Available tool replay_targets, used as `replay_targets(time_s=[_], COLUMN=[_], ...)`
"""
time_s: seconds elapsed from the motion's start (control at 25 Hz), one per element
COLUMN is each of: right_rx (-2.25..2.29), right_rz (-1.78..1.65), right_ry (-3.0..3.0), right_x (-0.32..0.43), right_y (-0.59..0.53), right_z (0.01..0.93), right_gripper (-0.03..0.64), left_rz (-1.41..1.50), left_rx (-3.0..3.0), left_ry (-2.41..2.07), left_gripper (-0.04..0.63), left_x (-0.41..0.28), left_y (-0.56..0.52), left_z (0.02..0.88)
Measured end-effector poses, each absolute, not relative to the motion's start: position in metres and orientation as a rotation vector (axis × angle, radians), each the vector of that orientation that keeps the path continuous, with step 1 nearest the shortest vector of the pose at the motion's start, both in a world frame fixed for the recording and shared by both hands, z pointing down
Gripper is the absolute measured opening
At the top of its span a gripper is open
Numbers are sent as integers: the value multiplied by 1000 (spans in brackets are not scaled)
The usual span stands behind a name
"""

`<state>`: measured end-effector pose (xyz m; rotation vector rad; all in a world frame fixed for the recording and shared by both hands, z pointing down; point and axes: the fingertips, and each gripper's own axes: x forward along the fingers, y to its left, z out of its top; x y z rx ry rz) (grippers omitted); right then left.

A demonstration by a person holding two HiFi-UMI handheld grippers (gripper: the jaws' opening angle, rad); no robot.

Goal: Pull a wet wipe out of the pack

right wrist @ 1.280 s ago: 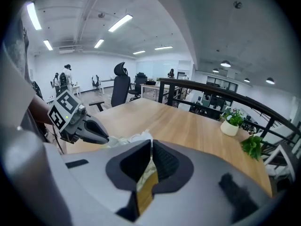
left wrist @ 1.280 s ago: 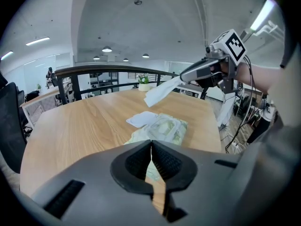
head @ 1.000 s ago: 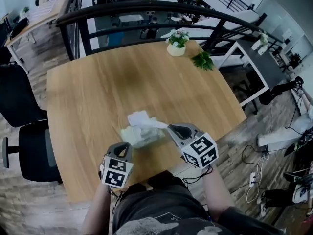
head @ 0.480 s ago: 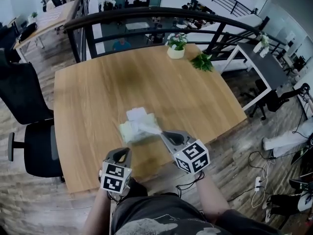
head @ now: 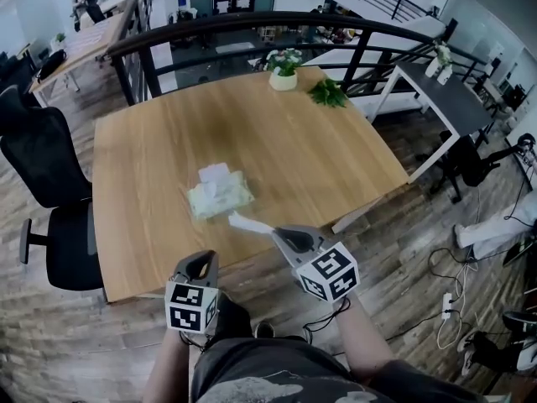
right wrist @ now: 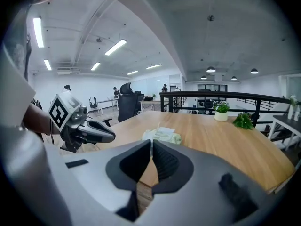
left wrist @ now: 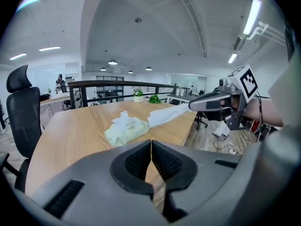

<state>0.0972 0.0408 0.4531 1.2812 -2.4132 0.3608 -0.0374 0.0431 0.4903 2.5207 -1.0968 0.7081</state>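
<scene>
The pale green wet wipe pack [head: 220,196] lies on the wooden table [head: 151,141], with a white wipe standing up from its opening. My right gripper [head: 275,233] is shut on one pulled-out white wipe [head: 249,223], which hangs free between the pack and the table's near edge. The left gripper view shows that wipe [left wrist: 167,115] stretching from the right gripper [left wrist: 193,106] toward the pack [left wrist: 126,128]. My left gripper [head: 201,267] is shut and empty, off the near edge, apart from the pack. The right gripper view shows the pack [right wrist: 162,135] and the left gripper [right wrist: 110,136].
A potted plant [head: 283,68] and a green leafy sprig [head: 328,93] sit at the table's far edge by a black railing [head: 252,25]. A black office chair [head: 46,183] stands at the left. A dark side table [head: 436,86] is at the right.
Both grippers have drawn back from the pack toward the person. The wipe in the right gripper has come free of the pack. The left gripper has left the pack's side.
</scene>
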Motion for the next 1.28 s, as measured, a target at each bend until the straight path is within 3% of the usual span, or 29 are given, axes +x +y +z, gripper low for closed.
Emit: replay_targets(time_s=[0.76, 1.28], right_rx=[1362, 1430], right_rz=[352, 285], right_ry=[-2390, -2267], right_x=[114, 60], right_y=[149, 213], right_z=[454, 459], right_gripper=[32, 31], left_rz=[660, 640], left_rx=[2583, 2622], left_ry=[-1013, -938], left_gripper=[15, 15], left_x=[-10, -74], left_y=[128, 189], left_z=[468, 467])
